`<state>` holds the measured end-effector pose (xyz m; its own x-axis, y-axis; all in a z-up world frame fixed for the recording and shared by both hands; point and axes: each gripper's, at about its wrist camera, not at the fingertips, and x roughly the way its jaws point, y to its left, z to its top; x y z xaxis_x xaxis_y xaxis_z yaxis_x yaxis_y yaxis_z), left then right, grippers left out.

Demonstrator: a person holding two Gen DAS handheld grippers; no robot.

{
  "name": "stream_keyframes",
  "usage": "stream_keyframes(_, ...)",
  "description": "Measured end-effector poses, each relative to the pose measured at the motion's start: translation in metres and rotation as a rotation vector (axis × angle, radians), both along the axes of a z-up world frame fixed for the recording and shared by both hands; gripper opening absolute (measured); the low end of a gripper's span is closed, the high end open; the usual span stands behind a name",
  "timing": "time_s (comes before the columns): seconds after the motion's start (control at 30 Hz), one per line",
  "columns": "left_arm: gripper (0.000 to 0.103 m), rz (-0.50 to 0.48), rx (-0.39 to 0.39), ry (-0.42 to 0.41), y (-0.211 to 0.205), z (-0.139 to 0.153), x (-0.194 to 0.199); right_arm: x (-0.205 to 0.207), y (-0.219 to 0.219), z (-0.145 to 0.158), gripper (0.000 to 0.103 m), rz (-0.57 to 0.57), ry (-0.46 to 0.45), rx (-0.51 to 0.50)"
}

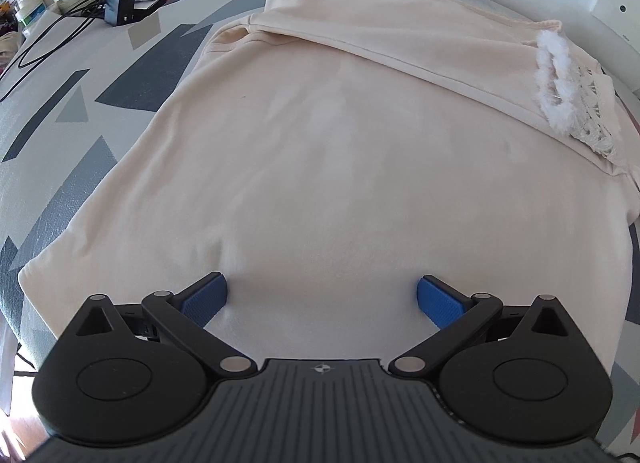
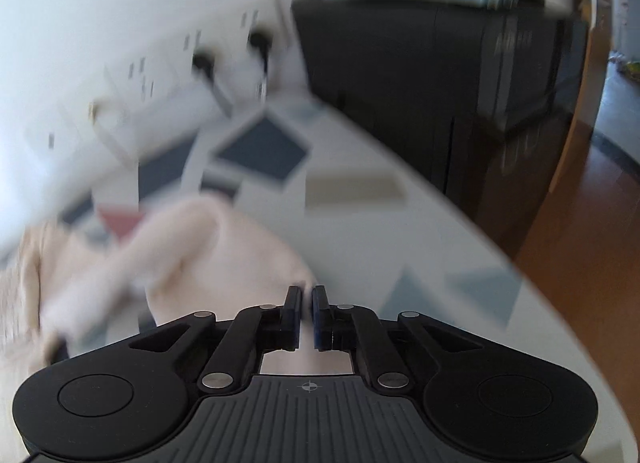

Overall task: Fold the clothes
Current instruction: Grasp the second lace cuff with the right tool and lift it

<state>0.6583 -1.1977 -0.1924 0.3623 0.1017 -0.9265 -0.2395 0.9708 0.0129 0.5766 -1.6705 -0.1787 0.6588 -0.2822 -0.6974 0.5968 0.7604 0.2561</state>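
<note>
Across the centre of the left wrist view, one cream garment [image 1: 320, 167] lies spread on the patterned table cover [image 1: 80, 111], filling most of the frame from the lower left to the upper right. One fold is already in place: a panel of the garment lies doubled over along a diagonal seam running from the upper middle to the right edge, and one white fluffy trim piece [image 1: 556, 79] sits on it at the right. The left gripper [image 1: 322, 299] stands wide open over the near hem, its two blue pads [image 1: 208, 299] well apart and holding nothing; whether the pads touch the cloth cannot be told. At the upper left of the frame, one black power adapter [image 1: 118, 7] with cables rests on the table. In the right wrist view, which is motion-blurred, the right gripper [image 2: 306, 303] is closed to a narrow slit and pinches an edge of the same cream garment, which trails from the fingertips toward the lower left of the frame. One dark cabinet [image 2: 440, 75] fills the upper right. Judged from these views, the step in hand is a second fold, with the right gripper carrying a garment edge. The next move calls for laying that edge flat over the body panel, while the left gripper either steadies the hem or closes on it to fold in turn.
</note>
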Motion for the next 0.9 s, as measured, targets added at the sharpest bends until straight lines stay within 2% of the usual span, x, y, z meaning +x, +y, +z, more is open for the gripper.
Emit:
stream_keyframes(0.07,0.103,0.014,0.0,-0.001,0.0,0.0,-0.001,0.003,-0.006,0.015,0.005,-0.019,-0.088,-0.044)
stream_keyframes(0.13,0.103,0.029,0.003,-0.005,-0.001,0.0,-0.002,0.011,-0.013,0.026,0.005,-0.024,-0.122,-0.077)
stream_keyframes(0.17,0.103,0.037,0.004,-0.006,-0.002,0.0,-0.002,0.017,-0.017,0.028,0.006,-0.012,-0.122,-0.071)
stream_keyframes(0.2,0.103,0.045,0.006,-0.005,-0.002,0.0,-0.002,0.022,-0.022,0.027,0.011,0.001,-0.113,-0.056)
stream_keyframes(0.3,0.103,0.063,0.005,0.001,-0.003,0.001,-0.002,0.031,-0.032,0.024,0.031,0.023,-0.101,-0.035)
stream_keyframes(0.4,0.103,0.076,0.006,0.003,-0.003,0.001,-0.002,0.024,-0.034,0.022,0.039,0.021,-0.109,-0.036)
stream_keyframes(0.5,0.103,0.089,0.008,0.0,-0.005,0.002,-0.002,0.006,-0.034,0.017,0.042,0.002,-0.107,-0.039)
stream_keyframes(0.7,0.103,0.106,0.016,-0.013,-0.008,0.002,-0.003,-0.044,-0.034,0.003,0.057,-0.107,-0.063,-0.072)
stream_keyframes(0.9,0.103,0.083,0.06,-0.029,-0.014,0.003,-0.003,-0.053,-0.045,-0.021,0.058,-0.179,-0.015,-0.056)
